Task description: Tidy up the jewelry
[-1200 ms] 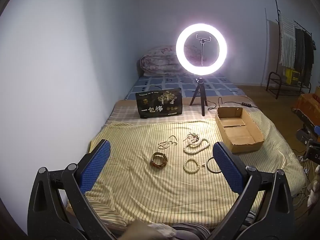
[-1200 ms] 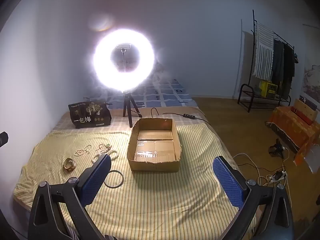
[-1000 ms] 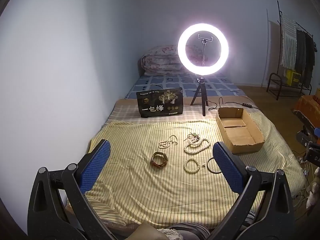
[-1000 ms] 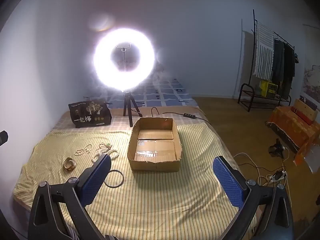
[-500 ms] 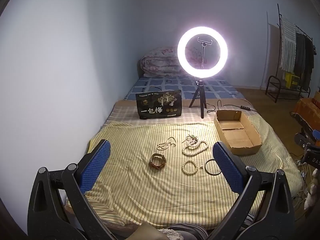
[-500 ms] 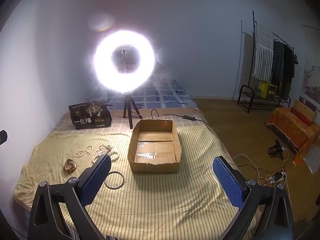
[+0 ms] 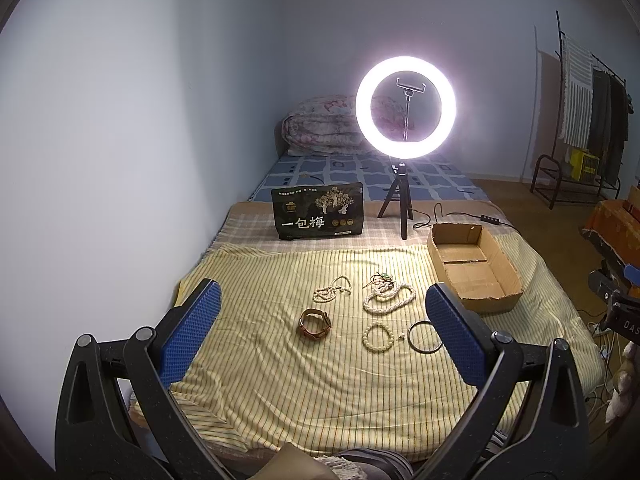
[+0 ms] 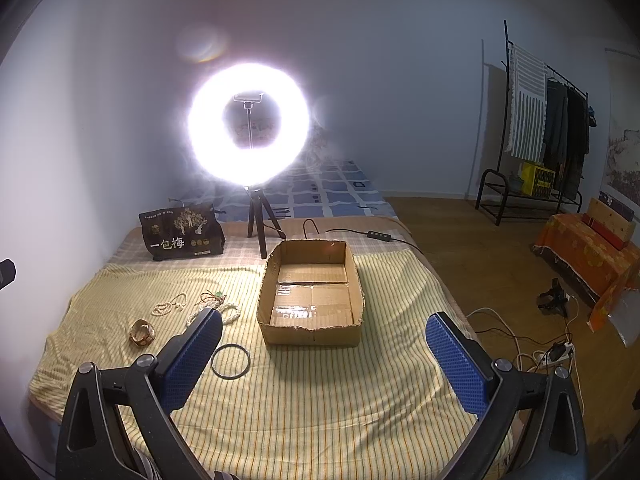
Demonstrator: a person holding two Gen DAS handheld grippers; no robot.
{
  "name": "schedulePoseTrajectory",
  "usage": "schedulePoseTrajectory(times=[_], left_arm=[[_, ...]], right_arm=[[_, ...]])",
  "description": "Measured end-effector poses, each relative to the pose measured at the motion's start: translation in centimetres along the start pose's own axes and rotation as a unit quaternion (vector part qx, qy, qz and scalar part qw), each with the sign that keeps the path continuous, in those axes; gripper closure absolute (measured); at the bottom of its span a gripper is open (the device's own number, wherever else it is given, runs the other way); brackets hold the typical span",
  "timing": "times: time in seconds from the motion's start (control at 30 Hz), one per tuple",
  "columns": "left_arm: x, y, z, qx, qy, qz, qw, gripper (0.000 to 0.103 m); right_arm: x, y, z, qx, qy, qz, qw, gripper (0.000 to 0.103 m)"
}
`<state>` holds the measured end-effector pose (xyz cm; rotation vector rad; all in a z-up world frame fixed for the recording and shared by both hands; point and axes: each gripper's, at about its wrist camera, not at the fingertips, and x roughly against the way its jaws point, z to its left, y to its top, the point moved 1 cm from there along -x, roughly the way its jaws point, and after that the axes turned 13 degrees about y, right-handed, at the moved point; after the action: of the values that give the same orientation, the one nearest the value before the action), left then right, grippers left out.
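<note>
Jewelry lies on a yellow striped sheet: a brown leather bracelet, a cream bead bracelet, a black bangle, a large pearl necklace with a dark cord pendant, and a small bead strand. An open cardboard box stands to their right, empty. My left gripper is open and empty, held above the near side of the sheet. My right gripper is open and empty, in front of the box; the bangle lies by its left finger.
A lit ring light on a tripod and a black printed bag stand behind the jewelry. A cable with a switch runs behind the box. A wall is on the left. Floor, cables and a clothes rack are to the right.
Both grippers have drifted back and up slightly, so the bed looks a little farther away. Both stay open and empty. Nothing on the bed has moved.
</note>
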<state>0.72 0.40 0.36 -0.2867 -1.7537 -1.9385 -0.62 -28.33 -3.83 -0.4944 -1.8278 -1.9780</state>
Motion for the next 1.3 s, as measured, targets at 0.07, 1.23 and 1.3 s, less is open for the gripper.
schedulePoseTrajectory(times=[0.07,1.23,1.3], left_arm=[[0.0,0.0,0.0,0.0,-0.001,0.001,1.0,0.0],[-0.3,-0.3,-0.4,0.001,-0.002,0.006,1.0,0.0],[-0.4,-0.4,-0.4,0.002,-0.002,0.008,1.0,0.0]], right_arm=[[0.0,0.0,0.0,0.001,0.001,0.0,1.0,0.0],[-0.7,-0.9,-0.2,0.002,0.002,0.006,1.0,0.0],[-0.9,-1.0,-0.1,0.003,0.002,0.008,1.0,0.0]])
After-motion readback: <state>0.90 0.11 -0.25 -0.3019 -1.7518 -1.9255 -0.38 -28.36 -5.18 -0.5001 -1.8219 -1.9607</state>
